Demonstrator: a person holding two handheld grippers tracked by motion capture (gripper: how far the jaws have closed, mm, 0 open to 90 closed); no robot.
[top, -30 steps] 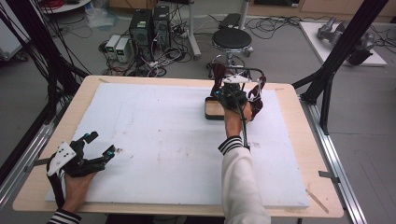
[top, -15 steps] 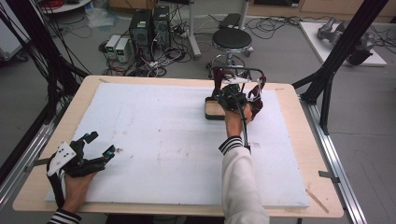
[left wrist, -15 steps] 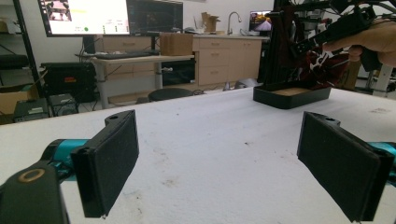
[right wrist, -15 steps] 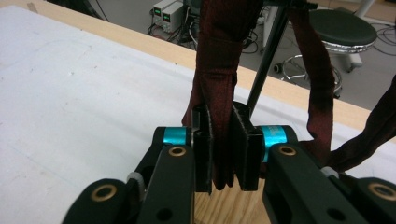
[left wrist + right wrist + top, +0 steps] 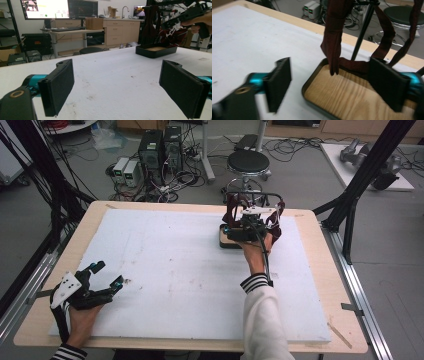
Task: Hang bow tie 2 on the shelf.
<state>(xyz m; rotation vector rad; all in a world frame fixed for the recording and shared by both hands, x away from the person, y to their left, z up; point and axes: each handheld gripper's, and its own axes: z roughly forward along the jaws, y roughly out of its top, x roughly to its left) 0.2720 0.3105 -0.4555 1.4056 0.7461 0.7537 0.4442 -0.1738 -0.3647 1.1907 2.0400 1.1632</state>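
The right gripper (image 5: 246, 222) stands over the tray (image 5: 226, 241) at about one o'clock on the white board (image 5: 165, 270), and its jaws have just been opening: in the right gripper view they stand wide apart with nothing pressed between the pads. The dark red strap (image 5: 333, 37) hangs from the black stand (image 5: 252, 196) that rises from the tray's far side; its free end dangles in the gap between the jaws, touching neither pad, with its tip just above the tray's wood-grain floor. Its long axis runs near vertical, and further loops of it drape toward the right jaw. Judged from this, the strap has been let go onto the stand. The relation that governs the coming move: the strap lies straight ahead of the right gripper, at twelve o'clock between its jaws, so withdrawal should go straight back toward six o'clock to avoid snagging the loops. The left gripper (image 5: 102, 276) rests at eight o'clock on the board, jaws released and empty, well apart from the tray; the right hand (image 5: 256, 252) is far the nearer.
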